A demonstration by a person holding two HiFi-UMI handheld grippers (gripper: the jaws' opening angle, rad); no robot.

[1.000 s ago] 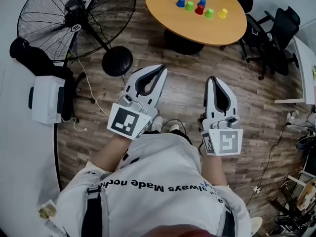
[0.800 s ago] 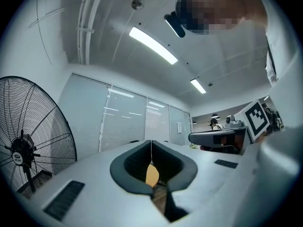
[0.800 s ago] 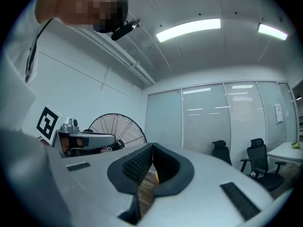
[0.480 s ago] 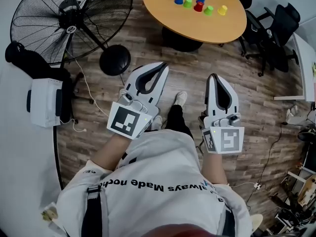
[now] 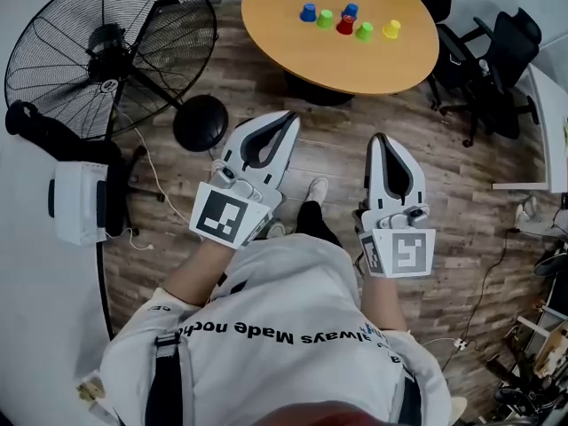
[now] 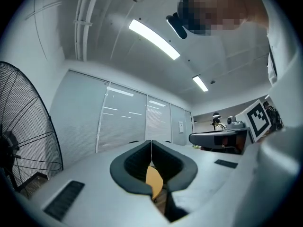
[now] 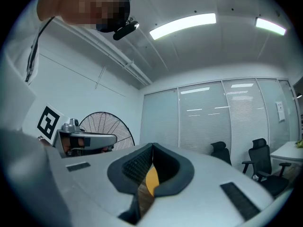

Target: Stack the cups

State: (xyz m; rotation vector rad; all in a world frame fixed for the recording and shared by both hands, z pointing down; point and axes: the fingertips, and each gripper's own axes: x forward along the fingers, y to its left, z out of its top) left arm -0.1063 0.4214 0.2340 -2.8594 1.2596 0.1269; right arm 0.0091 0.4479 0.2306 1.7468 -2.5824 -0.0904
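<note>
- The left gripper (image 5: pixel 292 117) and the right gripper (image 5: pixel 380 138) are held level in front of the person's body, side by side, both pointing at the table (image 5: pixel 355 65). This looks like a carrying pose, not a working one.
- Each gripper's fingers are pressed together with nothing between them. That fits, since no cup is near enough to take.
- The cups sit in a loose group on the far part of the table: a blue cup (image 5: pixel 308 12), a green cup (image 5: pixel 326 19), a second blue cup (image 5: pixel 351 11), a red cup (image 5: pixel 345 25), a second green cup (image 5: pixel 364 31) and a yellow cup (image 5: pixel 391 28). As far as I can tell, none is stacked.
- Bare floor (image 5: pixel 328 158) lies between grippers and table, so the cups are well apart from both. I judge stacking has not begun.
- In each gripper view a sliver of orange tabletop shows below the closed tips, so both seem aimed at the table.
- A fan (image 5: pixel 106 51) stands left and chairs (image 5: pixel 497 60) right.
- The jaws must open before any pickup.
</note>
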